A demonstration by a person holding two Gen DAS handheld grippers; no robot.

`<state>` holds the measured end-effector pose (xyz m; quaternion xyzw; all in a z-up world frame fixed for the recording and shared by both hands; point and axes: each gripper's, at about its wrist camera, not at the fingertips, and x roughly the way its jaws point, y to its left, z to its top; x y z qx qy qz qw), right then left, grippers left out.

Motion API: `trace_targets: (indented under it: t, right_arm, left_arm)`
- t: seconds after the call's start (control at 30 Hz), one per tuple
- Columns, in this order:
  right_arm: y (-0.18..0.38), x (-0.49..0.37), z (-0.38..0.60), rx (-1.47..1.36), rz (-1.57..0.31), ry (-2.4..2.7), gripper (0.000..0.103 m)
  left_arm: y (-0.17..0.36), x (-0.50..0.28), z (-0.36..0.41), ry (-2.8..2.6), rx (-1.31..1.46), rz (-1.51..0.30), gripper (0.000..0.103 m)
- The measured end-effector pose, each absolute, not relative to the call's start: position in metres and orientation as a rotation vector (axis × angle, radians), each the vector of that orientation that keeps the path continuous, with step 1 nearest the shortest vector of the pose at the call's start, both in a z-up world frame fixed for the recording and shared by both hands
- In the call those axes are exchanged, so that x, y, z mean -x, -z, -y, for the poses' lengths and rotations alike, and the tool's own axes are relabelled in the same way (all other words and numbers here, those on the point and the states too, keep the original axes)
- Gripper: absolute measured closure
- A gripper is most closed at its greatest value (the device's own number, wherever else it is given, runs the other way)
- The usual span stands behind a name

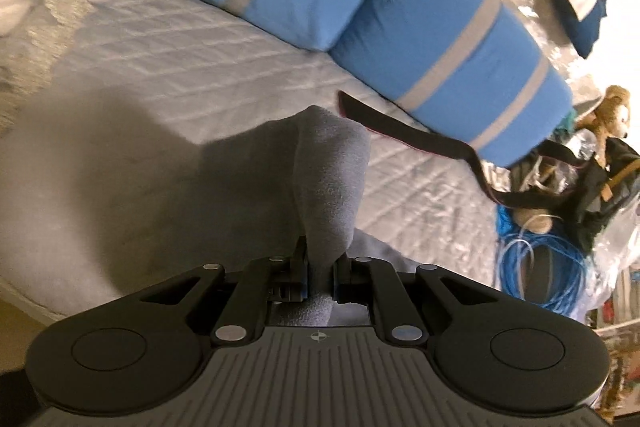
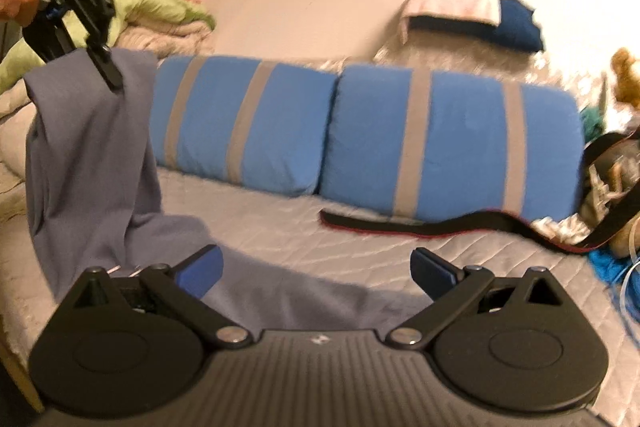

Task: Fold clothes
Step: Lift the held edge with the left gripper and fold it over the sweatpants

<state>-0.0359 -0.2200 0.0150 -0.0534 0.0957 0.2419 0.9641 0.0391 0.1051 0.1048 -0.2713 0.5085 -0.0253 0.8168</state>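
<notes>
Looking along the left gripper point(image 1: 320, 269), its jaws are seen pinching a bunched fold of the grey cloth point(image 1: 328, 179), which is lifted above the quilted bed point(image 1: 200, 39). Two blue pillows point(image 1: 440, 43) with grey stripes are seen behind, and a black strap point(image 1: 404, 135) is laid beside them. From the right gripper point(image 2: 316, 273), its jaws are seen spread wide with nothing held. The cloth is hung from the left gripper at the upper left and trails down onto the bed.

Two blue pillows point(image 2: 248, 123) (grey-striped), one grey garment point(image 2: 92, 155), one black strap point(image 2: 420, 223).
</notes>
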Motion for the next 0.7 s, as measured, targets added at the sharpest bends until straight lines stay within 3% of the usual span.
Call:
trace_targets:
  t: [0.3,0.7]
  right_arm:
    - [-0.021,0.048,0.239,0.099,-0.03,-0.414,0.0]
    - [-0.018,0.04,0.254,0.033,-0.177,-0.736,0.0]
  left_arm:
    - [-0.074,-0.067,-0.029,0.173,0.521,-1.154,0.093]
    - [0.001,-0.099,0.037,0.241,0.468,-1.296,0.093]
